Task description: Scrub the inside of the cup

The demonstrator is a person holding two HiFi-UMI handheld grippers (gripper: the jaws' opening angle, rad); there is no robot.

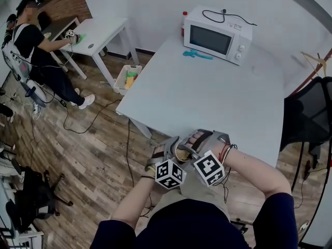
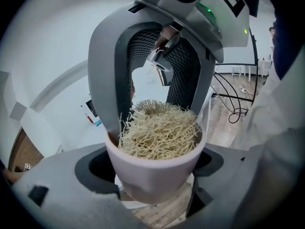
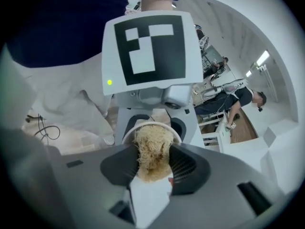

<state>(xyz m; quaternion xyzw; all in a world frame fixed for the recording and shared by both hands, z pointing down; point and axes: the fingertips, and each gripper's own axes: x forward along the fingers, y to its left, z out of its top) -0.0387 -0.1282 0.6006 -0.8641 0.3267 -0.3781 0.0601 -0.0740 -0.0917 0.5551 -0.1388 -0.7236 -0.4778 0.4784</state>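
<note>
A pale pink cup [image 2: 152, 175] sits clamped between the jaws of my left gripper [image 2: 153, 168], which is shut on its sides. A straw-coloured fibrous scrubber [image 2: 159, 130] fills the cup's mouth. My right gripper [image 3: 153, 165] is shut on that scrubber [image 3: 151, 149] and presses it down into the cup [image 3: 129, 131]. In the head view both grippers meet over the table's near edge, left gripper [image 1: 167, 152] and right gripper [image 1: 196, 143] facing each other, with the cup [image 1: 181, 153] between them. The cup's inside is hidden by the scrubber.
The white table [image 1: 207, 92] carries a microwave [image 1: 215, 35], a blue tool [image 1: 197, 54] and a red-capped bottle [image 1: 184, 21] at its far end. A basket [image 1: 128, 78] stands on the wooden floor at left. Another person [image 1: 31, 45] sits at a second table. A dark chair [image 1: 311, 113] is at right.
</note>
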